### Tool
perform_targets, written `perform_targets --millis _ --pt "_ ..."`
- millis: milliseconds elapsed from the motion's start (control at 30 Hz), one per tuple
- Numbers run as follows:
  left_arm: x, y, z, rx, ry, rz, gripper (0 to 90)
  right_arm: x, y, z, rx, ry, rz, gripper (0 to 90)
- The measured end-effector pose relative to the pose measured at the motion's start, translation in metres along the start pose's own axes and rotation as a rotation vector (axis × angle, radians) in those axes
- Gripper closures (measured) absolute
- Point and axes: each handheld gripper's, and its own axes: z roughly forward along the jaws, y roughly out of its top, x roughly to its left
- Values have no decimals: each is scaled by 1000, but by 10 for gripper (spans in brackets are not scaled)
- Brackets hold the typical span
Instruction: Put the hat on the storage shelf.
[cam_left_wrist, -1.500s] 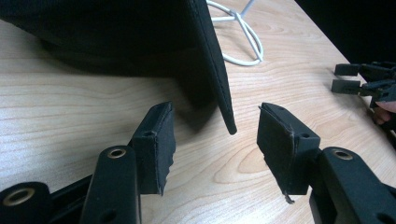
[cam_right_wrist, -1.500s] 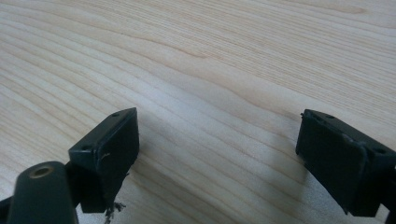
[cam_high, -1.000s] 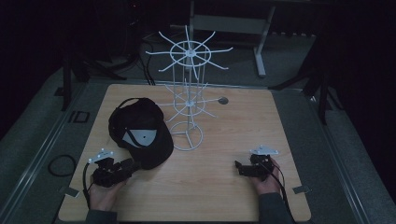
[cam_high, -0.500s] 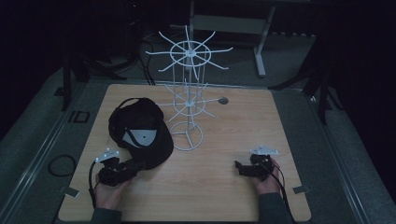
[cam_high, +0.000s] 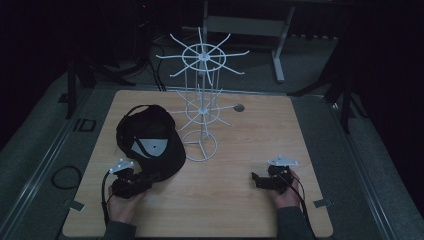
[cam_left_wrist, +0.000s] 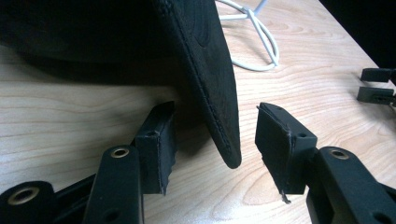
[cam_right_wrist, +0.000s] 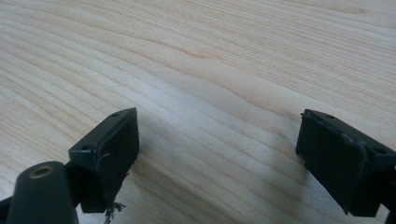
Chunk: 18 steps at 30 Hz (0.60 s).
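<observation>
Your left tool (cam_left_wrist: 212, 144) stands with its jaws apart around the brim of the black cap (cam_high: 150, 137), neither pad pressing it. That cap lies on the desk (cam_high: 240, 200) just beside the white wire rack (cam_high: 200, 100). Your right tool (cam_high: 257, 180) rests wide apart on bare wood, well away.

Light wood desk (cam_high: 240, 200), square top, grain visible. Black cap (cam_high: 150, 140) lies on left half, brim toward near edge — brim tip lifted off wood. White wire rack (cam_high: 202, 107) stands upright near middle, round ring base flat on desk, just beside cap. Small dark round spot (cam_high: 239, 107) in desk surface toward far edge — cannot tell what. Right half bare wood.
</observation>
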Motion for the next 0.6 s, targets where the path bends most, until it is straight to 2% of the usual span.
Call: perform_targets --millis 600 --pt "-4 -1 16 -2 17 -2 494 0 0 0 0 0 -1 130"
